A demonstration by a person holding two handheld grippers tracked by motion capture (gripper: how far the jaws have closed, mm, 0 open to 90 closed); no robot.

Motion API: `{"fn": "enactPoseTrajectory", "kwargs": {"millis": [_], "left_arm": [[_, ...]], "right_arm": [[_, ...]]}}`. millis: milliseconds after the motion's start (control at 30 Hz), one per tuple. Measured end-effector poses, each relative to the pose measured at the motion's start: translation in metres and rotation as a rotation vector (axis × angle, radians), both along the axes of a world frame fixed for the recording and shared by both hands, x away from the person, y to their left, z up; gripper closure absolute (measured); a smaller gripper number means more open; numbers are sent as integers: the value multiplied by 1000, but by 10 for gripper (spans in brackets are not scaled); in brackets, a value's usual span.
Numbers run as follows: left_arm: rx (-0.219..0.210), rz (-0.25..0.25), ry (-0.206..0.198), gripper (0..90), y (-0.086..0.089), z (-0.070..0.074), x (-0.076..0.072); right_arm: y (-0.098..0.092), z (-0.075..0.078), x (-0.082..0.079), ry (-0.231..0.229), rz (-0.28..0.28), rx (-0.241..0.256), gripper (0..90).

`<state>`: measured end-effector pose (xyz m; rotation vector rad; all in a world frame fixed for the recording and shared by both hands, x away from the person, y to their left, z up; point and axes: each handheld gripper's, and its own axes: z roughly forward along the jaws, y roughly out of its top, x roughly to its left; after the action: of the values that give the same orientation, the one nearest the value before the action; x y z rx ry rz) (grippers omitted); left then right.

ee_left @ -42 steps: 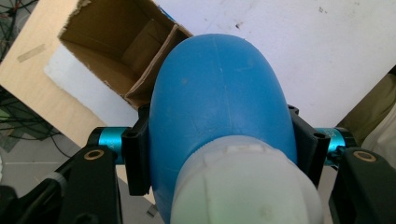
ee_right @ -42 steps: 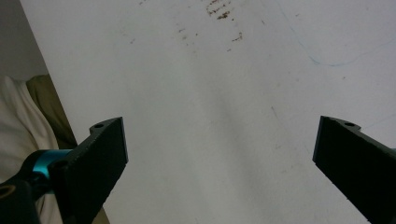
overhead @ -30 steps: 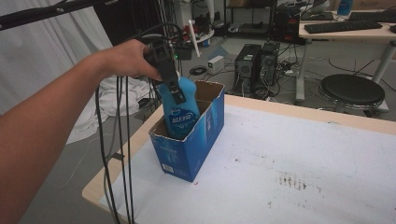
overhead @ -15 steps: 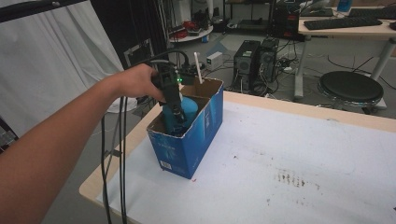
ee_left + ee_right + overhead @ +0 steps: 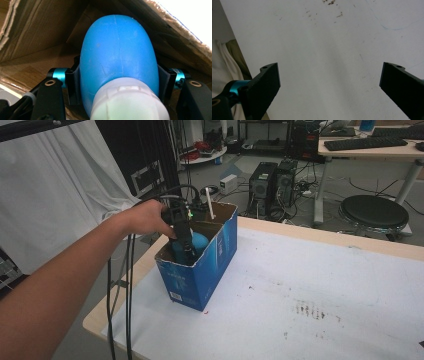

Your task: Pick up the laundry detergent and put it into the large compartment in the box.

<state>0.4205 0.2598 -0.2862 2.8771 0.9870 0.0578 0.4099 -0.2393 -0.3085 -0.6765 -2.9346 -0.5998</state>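
Bottle [image 5: 118,57] and box are what this moment turns on: a blue plastic bottle with a white cap end sits clamped between the left tongs [image 5: 117,82], their two black jaws pressed against its opposite sides just above the cap. In the left gripper view the bottle's long axis runs straight away from the camera, rounded base pointing down into the brown cardboard interior, so the bottle hangs bottom-first along the line of the tongs.

From the high view, the left tongs [image 5: 183,245] reach down through the open top of the blue cardboard box [image 5: 210,265], which stands near the left front corner of the tabletop [image 5: 320,290]. The bottle [image 5: 199,241] is already mostly below the rim, toward the near end of the box; a white stick-like item [image 5: 210,204] pokes up at the far end. Whether the bottle's base touches the box floor cannot be told.

Right tongs [image 5: 329,87] hang spread wide, holding nothing, over bare white tabletop, well apart from the box.

My judgement: the placing is nearly finished. The left hand [image 5: 147,217] is the one at work; what remains is a short straight descent along the bottle's axis, then letting go.
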Motion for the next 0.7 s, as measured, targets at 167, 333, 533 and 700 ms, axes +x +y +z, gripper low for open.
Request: {"fn": "enactPoseTrajectory", "kwargs": {"millis": [167,333,533,700], "left_arm": [[-7,12,3,373,1,-1,1],[-16,25,10,371,3,-1,3],[-67,67,-24,322,9,7,3],[-83,76,-40,298,11,11,2]], "right_arm": [[2,-1,-1,2,5,-3,22],[2,-1,-1,3,6,-4,22],[2,-1,-3,1,3,-6,22],[2,-1,-3,0,5,-4,22]]}}
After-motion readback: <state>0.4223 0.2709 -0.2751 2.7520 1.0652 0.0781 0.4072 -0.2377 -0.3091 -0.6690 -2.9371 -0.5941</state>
